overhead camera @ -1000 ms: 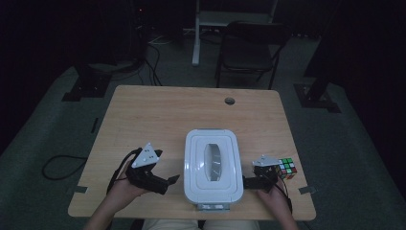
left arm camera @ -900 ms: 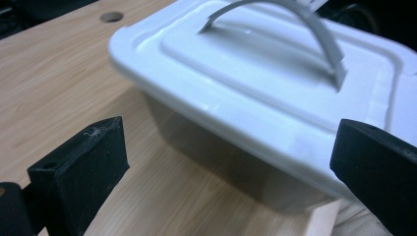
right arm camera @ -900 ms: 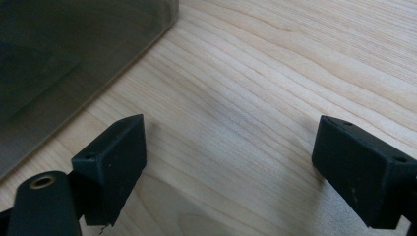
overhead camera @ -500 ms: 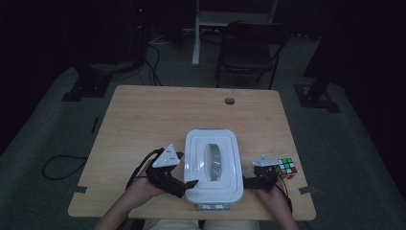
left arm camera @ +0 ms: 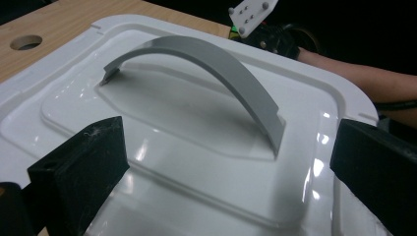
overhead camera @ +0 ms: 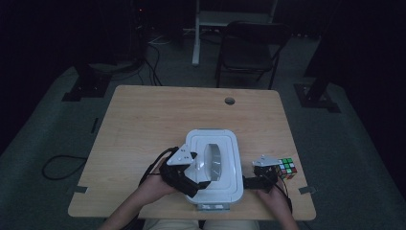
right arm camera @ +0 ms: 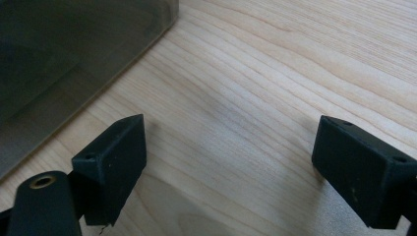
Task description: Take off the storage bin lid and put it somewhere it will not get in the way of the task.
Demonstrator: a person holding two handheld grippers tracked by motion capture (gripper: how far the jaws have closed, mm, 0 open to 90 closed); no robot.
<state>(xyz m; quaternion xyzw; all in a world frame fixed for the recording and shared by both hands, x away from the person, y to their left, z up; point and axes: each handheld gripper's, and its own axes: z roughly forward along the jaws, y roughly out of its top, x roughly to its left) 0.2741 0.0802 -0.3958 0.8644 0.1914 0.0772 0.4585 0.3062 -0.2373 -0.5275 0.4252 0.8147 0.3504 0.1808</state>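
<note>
High view: cube (overhead camera: 286, 168) beside container (overhead camera: 214, 168).

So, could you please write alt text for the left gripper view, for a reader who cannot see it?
A white plastic lid with an arched grey handle lies close below the left gripper, whose two black jaws stand wide apart above its near edge, holding nothing. Behind it are a wooden table with a round hole, and a person's forearm.

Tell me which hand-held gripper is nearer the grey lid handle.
Left. The left hand-held gripper hovers open over the lid's near left corner, facing the handle. The right hand-held gripper sits open beside the container.
</note>
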